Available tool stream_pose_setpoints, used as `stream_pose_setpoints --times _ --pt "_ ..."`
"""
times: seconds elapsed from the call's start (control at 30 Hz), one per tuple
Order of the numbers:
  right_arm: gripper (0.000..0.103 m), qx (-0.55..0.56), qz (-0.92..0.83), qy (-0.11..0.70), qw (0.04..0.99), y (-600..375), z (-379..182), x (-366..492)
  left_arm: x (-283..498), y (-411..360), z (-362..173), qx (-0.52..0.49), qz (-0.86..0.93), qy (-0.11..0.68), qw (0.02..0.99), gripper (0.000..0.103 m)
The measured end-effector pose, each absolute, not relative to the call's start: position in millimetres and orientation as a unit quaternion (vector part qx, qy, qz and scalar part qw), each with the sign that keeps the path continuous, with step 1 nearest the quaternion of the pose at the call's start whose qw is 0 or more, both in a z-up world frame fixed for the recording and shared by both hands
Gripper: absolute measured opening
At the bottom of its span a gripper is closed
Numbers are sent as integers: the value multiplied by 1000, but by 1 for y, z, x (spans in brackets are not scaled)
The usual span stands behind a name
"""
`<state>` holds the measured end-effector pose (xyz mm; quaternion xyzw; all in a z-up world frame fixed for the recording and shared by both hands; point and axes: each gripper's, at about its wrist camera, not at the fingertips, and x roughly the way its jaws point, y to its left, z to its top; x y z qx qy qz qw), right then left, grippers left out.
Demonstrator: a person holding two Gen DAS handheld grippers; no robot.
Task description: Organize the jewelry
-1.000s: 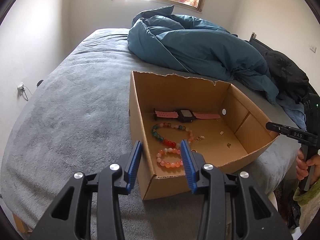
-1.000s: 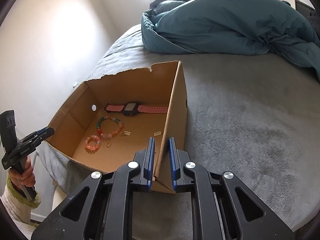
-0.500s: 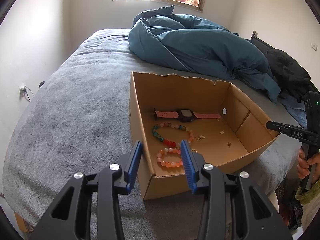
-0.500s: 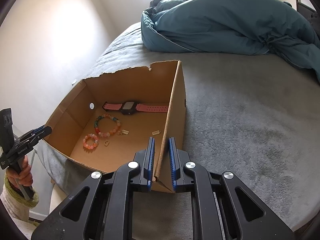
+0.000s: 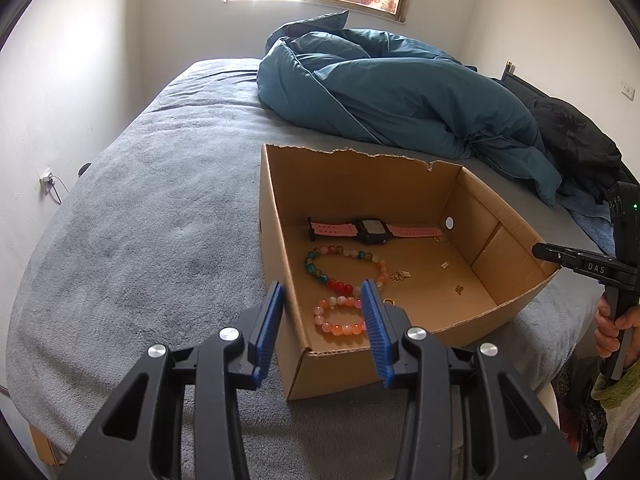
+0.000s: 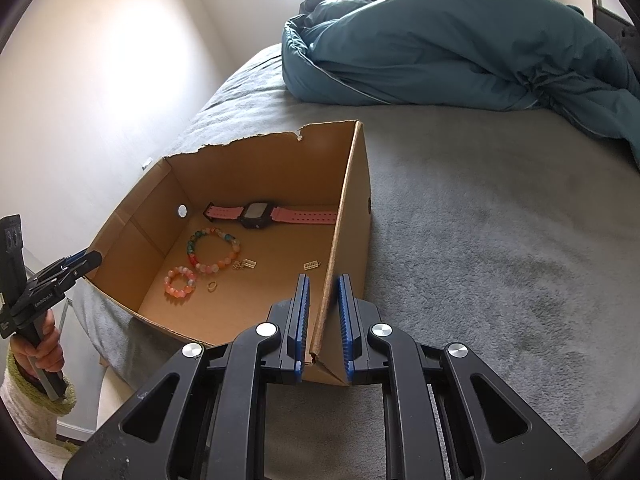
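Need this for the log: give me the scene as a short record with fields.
surface: grey bed
box: open cardboard, on bed
in box: pink watch; multicolour bracelet; orange bracelet; small gold pieces
left gripper: open, straddling box corner, pads clear
right gripper: narrow gap, straddling box wall, contact unclear
bedding: teal duvet, heaped behind box

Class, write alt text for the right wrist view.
The right gripper straddles a side wall of a cardboard box on a grey bed, pads not clearly touching. Inside lie a pink-strapped watch, two bead bracelets and small gold pieces.
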<state>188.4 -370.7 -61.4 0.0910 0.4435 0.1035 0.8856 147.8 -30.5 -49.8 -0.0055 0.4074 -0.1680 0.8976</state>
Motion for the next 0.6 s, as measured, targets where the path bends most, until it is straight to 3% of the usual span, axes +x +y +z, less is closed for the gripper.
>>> stream_pose_setpoints --times 0.53,0.6 --pt "18 86 94 425 896 -366 -56 181 146 -30 -46 8 -165 393 904 40" --pt "26 83 91 411 903 -366 -48 172 139 -30 -38 19 -162 374 913 40"
